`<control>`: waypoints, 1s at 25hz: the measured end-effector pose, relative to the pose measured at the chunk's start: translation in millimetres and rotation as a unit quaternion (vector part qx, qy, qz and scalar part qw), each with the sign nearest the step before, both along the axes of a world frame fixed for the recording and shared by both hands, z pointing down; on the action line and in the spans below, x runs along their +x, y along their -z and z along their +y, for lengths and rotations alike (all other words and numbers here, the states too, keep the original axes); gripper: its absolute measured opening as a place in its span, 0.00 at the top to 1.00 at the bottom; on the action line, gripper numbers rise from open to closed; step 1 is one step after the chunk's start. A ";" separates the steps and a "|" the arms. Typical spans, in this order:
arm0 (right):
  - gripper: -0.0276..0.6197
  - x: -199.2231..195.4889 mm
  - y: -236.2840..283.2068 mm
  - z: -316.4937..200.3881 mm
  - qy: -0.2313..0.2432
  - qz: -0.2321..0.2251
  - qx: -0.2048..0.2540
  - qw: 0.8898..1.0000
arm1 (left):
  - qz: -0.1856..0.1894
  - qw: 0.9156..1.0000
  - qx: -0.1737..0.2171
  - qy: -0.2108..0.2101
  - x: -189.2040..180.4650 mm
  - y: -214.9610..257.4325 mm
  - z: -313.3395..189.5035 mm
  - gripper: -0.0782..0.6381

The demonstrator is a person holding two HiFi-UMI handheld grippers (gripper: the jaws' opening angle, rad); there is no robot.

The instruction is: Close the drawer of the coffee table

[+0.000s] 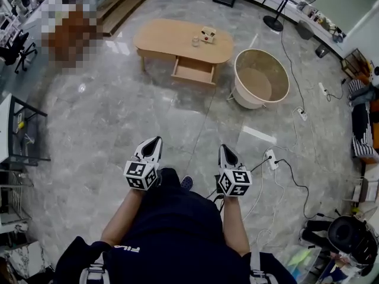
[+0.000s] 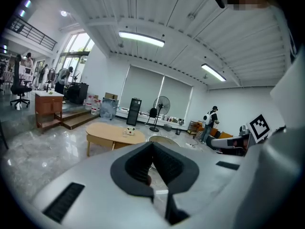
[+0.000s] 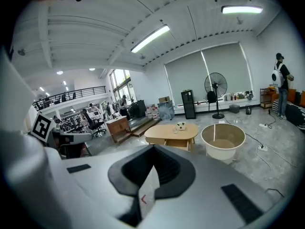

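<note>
The polished grey stone floor (image 1: 118, 117) spreads under us, glossy and veined, and stretches between us and the counter (image 1: 172, 37). This is a low oval of pale wood on short legs, standing well ahead. Just beside its right end sits a round cream tub (image 1: 262, 78), smooth-walled with a brown inside. The drawer (image 1: 193, 71) hangs pulled out from the counter's near side, a shallow wooden tray facing us.

We hold both grippers low and well apart from it. The left gripper (image 1: 153, 144) has its jaws pressed together with nothing between them, and the right gripper (image 1: 225, 152) is closed the same way. Thin cables (image 1: 290, 164) and a white power strip (image 1: 272, 158) trail over the floor to our right. A small white box (image 1: 208, 35) rests on the counter top.
</note>
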State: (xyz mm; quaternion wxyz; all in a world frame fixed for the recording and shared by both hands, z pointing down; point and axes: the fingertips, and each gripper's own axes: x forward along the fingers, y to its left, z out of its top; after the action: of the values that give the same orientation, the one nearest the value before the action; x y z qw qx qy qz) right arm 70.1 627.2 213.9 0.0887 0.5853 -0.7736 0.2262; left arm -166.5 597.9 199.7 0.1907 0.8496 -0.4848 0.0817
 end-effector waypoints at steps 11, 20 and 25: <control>0.91 11.9 -15.3 -6.5 0.025 0.007 -0.006 1.000 | -0.014 0.999 0.008 0.028 8.3 -3.8 -8.3 0.86; 0.91 15.1 -13.4 -36.0 0.025 -0.005 -0.004 1.000 | -0.007 1.000 0.013 0.028 15.4 -6.2 -40.7 0.86; 0.91 11.1 -18.9 -41.2 0.035 0.002 -0.014 0.999 | 0.005 0.999 0.005 0.033 8.3 -12.1 -48.2 0.85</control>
State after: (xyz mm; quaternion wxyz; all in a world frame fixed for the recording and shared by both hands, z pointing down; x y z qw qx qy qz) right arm 81.2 586.0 232.8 0.1057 0.5572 -0.7901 0.2326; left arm -158.2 549.8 211.8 0.1919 0.8344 -0.5120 0.0688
